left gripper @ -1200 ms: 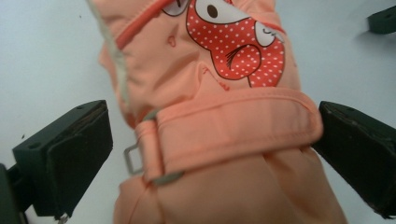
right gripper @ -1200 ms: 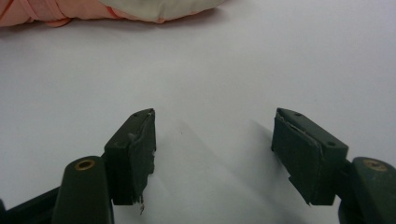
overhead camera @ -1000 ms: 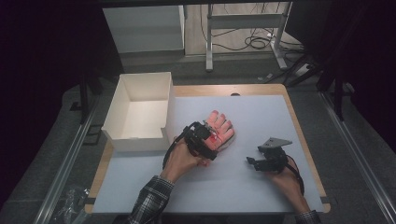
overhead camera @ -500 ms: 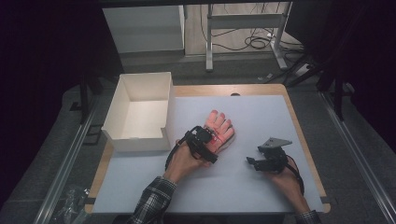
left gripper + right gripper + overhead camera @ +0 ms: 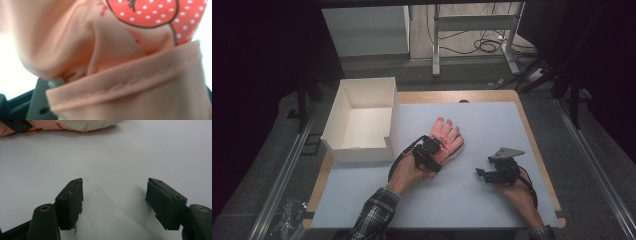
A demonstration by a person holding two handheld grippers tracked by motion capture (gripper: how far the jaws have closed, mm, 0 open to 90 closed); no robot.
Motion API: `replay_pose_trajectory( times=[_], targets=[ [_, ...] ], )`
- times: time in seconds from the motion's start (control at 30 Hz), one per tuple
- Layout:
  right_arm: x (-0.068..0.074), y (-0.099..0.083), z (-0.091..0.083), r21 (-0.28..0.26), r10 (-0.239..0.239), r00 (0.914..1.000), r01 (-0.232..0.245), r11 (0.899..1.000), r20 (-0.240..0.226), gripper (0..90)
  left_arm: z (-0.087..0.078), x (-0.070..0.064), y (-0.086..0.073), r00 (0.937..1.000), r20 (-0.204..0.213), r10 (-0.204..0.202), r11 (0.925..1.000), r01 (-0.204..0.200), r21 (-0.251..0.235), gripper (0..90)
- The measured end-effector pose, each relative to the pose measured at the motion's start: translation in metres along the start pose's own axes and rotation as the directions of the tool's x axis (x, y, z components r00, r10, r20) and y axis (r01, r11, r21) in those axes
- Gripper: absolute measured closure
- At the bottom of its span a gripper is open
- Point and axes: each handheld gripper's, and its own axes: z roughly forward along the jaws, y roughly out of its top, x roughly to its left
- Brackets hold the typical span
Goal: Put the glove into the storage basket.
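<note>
Glove, pink fabric with red dotted patch (image 5: 447,140), is being pinched at its cuff by the left gripper (image 5: 428,154), just right of the white cardboard box (image 5: 362,120), likely for lifting; the right gripper (image 5: 498,172) is being held wide apart, idle beyond the glove.

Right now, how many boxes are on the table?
1: the white open box sits at the table's far left corner, left of the pink glove. No other box is visible.
</note>
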Motion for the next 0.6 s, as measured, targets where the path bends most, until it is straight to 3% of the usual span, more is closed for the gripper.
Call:
replay_pose_trajectory(
  times=[0.13,0.3,0.6],
  targets=[
    [0.000,0.000,0.000,0.000,0.001,1.0000,-0.001,1.000,-0.001,30.3,-0.004,0.001,-0.001,0.9999,0.012,0.007,0.9999,-0.007,-0.015,41.4],
    [0.000,0.000,0.000,0.000,0.001,1.0000,-0.001,1.000,-0.001,30.3,-0.013,0.008,0.000,0.9991,0.034,-0.024,0.9986,0.025,-0.046,42.1],
    [0.000,0.000,0.000,-0.001,-0.001,1.0000,0.001,1.000,-0.001,30.2,-0.037,0.016,0.008,0.9988,0.013,-0.046,0.9959,0.047,-0.077,41.7]
  ],
)
